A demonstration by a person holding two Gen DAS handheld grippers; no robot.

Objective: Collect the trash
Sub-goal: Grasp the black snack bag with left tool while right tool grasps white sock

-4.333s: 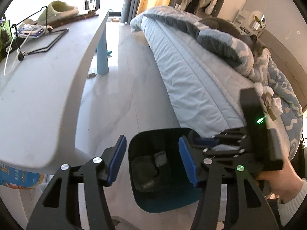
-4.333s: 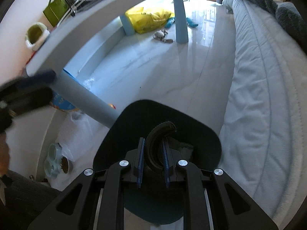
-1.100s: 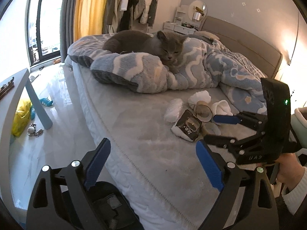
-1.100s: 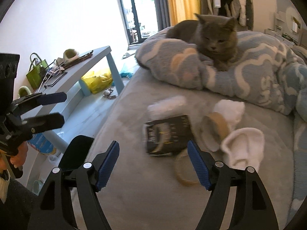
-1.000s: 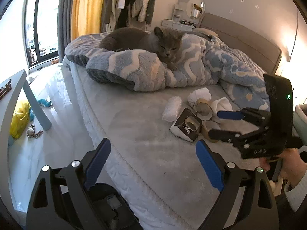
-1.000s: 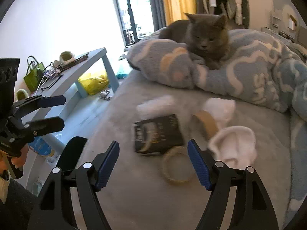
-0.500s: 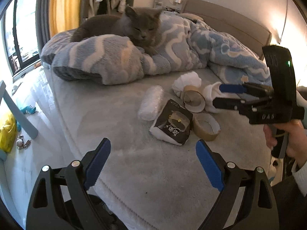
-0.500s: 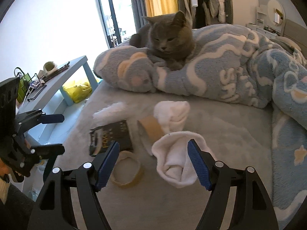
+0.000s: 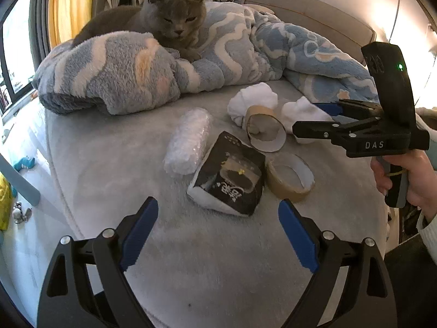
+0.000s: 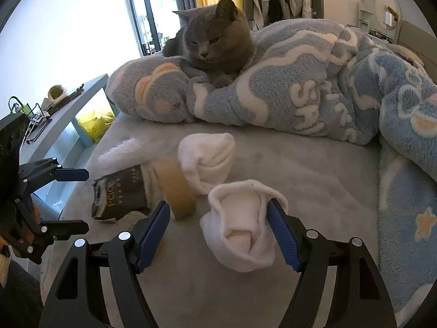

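Note:
Trash lies in a cluster on the grey bed (image 9: 114, 191). It includes a black packet (image 9: 229, 175), a flat brown tape roll (image 9: 289, 176), an upright cardboard ring (image 9: 265, 131), a white bubble-wrap roll (image 9: 188, 142) and two white wads (image 9: 252, 101). My left gripper (image 9: 218, 227) is open just short of the black packet, with nothing between its pads. In the right wrist view my right gripper (image 10: 218, 218) is open around the nearer white wad (image 10: 243, 227). That wad sits close to the right pad, with a gap on the left. The left gripper (image 10: 79, 201) shows at the left edge.
A grey cat (image 9: 174, 19) lies on the blue patterned blanket (image 10: 314, 93) behind the trash. The bed edge drops to the floor at the left, where a blue table (image 10: 68, 120) and a yellow bag (image 10: 95, 123) stand. A hand (image 9: 409, 175) holds the right gripper.
Both grippers came from the black bin to the bed and closed in on the trash. The right gripper, earlier shut on a dark curved piece, now stands open around a white wad.

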